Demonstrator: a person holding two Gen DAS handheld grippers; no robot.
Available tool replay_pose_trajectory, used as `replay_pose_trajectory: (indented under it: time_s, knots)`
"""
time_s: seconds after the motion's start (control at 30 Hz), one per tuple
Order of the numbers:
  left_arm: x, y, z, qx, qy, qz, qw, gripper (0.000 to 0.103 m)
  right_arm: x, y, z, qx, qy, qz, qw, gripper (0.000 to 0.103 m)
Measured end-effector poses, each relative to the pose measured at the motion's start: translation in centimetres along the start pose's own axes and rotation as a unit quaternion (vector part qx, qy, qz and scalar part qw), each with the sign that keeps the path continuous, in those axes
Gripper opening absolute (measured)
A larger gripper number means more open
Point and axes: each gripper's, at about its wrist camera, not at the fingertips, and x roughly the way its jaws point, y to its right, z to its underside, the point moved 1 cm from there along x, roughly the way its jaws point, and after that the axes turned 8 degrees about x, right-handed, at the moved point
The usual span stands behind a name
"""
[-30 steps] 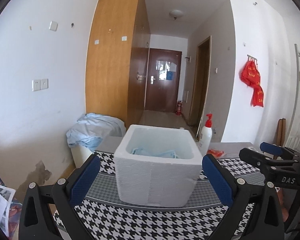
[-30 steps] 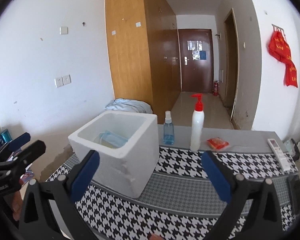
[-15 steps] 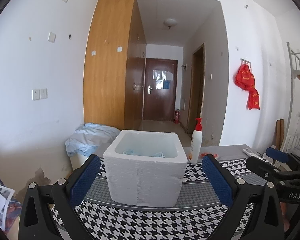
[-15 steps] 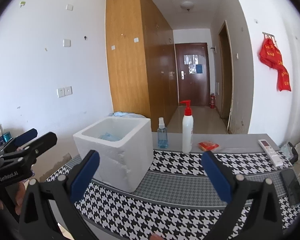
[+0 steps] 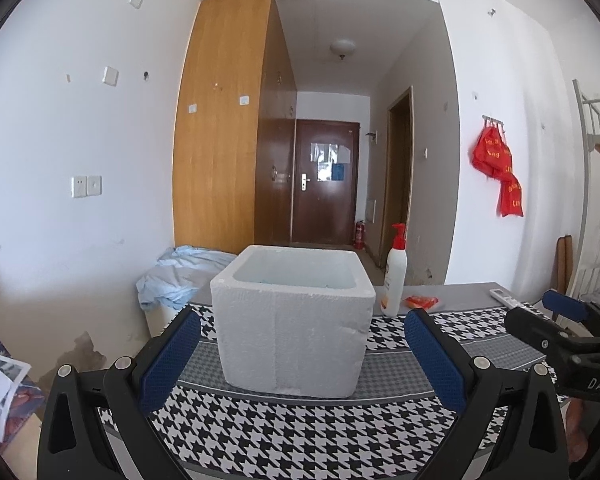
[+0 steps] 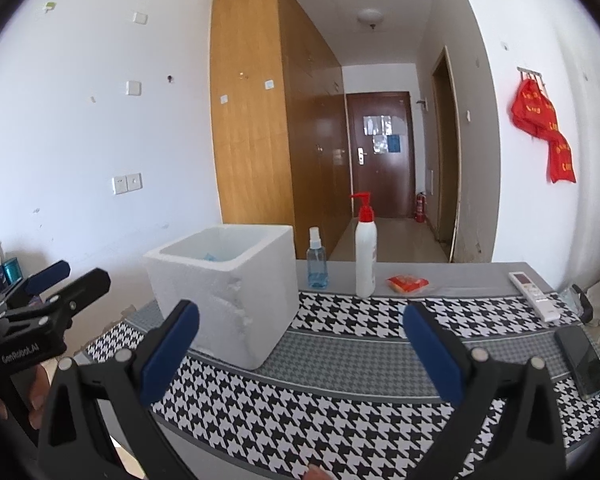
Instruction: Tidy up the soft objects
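From the left wrist, the left gripper (image 5: 298,354) is spread wide and empty, facing the white foam box (image 5: 292,320) on the houndstooth worktop (image 5: 300,432).

From the right wrist, the right gripper (image 6: 300,350) is likewise spread; blue fabric (image 6: 212,257) lies inside the box.

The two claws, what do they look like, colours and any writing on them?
Both claws are black frames with silver screws and flat blue pads on the fingers. The left claw shows white lettering in the right wrist view; the right claw reads "DAS" in the left wrist view.
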Motion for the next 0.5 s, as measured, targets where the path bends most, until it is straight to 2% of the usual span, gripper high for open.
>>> replay_pose_trajectory:
  time_s: [0.13, 0.5]
  knots:
    - [-0.2, 0.0, 0.9, 0.006, 0.002, -0.015, 0.9999, 0.102, -0.3, -0.1, 0.7, -0.009, 0.006, -0.004, 1.000, 0.103]
    - [-0.5, 0.0, 1.9, 0.015, -0.001, 0.000, 0.9999, 0.102, -1.2, -0.4, 2.0, -0.008, 0.014, -0.014, 1.000, 0.103]
